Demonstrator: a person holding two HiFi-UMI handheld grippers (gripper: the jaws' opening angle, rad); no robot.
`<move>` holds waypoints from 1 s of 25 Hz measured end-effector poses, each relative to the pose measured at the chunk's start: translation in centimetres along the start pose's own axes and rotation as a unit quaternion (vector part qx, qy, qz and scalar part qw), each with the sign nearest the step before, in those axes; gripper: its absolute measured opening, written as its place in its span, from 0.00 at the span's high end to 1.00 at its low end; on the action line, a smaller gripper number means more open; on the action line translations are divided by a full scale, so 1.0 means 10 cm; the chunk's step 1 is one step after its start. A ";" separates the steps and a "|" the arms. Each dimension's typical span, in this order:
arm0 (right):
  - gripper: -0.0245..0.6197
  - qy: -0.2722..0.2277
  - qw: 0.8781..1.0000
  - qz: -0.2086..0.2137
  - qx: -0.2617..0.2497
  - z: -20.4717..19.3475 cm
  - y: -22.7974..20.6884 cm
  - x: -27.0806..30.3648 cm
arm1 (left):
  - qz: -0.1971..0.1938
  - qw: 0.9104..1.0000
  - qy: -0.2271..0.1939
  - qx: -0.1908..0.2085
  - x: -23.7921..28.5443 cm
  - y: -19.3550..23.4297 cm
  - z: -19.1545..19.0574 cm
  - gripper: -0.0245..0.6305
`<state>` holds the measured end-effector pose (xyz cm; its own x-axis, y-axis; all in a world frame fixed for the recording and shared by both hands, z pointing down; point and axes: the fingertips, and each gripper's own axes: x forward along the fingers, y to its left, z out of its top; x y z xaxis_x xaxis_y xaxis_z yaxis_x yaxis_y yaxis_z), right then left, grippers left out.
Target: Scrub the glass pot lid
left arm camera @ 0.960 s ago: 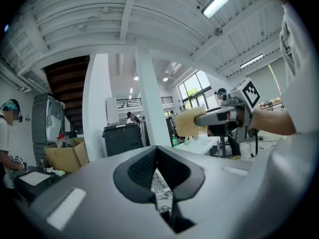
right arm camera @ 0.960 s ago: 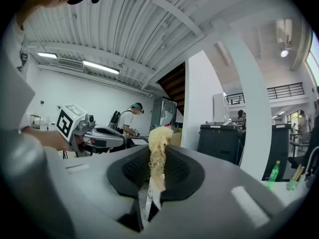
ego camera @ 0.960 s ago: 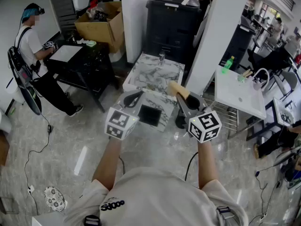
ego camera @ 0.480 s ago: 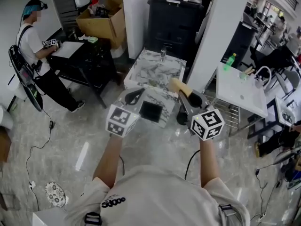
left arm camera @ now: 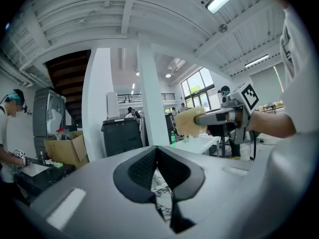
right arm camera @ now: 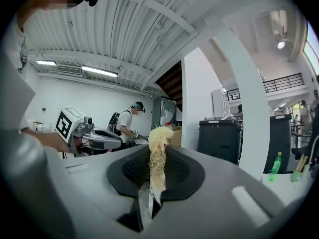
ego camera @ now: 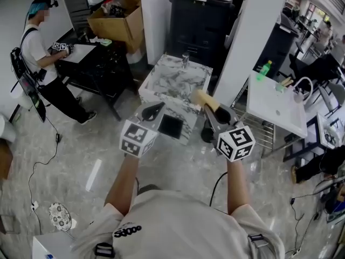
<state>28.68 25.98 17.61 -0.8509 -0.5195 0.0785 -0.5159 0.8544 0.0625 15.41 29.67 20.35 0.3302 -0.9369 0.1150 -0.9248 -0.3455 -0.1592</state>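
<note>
Scrubber [right arm camera: 159,136] pinched in right claw [ego camera: 207,108], left claw [left arm camera: 156,152] closed (empty), both near table's [ego camera: 177,85] edge.

A marble-patterned worktop [ego camera: 178,82] stands ahead, with a tall black bin [ego camera: 197,20] behind it and a white pillar [ego camera: 250,36] to its right. At the left, a person [ego camera: 32,53] works at a black desk [ego camera: 97,69] near an open cardboard box [ego camera: 116,26]. A green bottle [ego camera: 262,72] stands on a white table [ego camera: 275,112] at the right.

Fibrous yellow scrubber [right arm camera: 157,141] (upright, aloft)
</note>
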 end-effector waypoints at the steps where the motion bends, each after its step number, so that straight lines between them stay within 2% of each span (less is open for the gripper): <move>1: 0.89 0.001 1.000 0.001 0.003 -0.03 -0.03 -0.01 | 0.001 1.000 0.003 -0.002 0.02 -0.03 -0.03 0.95; 12: 0.89 0.010 1.000 0.002 0.020 -0.24 -0.40 0.33 | -0.002 1.000 0.018 -0.012 0.47 0.18 -0.22 0.95; 17: 0.89 0.014 1.000 0.001 0.015 -0.28 -0.65 0.81 | -0.008 1.000 0.012 -0.010 0.90 0.59 -0.30 0.95; 25: 0.89 0.014 1.000 -0.009 0.010 -0.12 -1.11 1.72 | -0.018 1.000 0.002 -0.010 1.61 1.45 -0.24 0.95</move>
<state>19.89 7.56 19.49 -0.8390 -0.5339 0.1045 -0.5324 0.8453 0.0446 6.89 9.74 22.28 0.3627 -0.9236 0.1240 -0.9159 -0.3779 -0.1352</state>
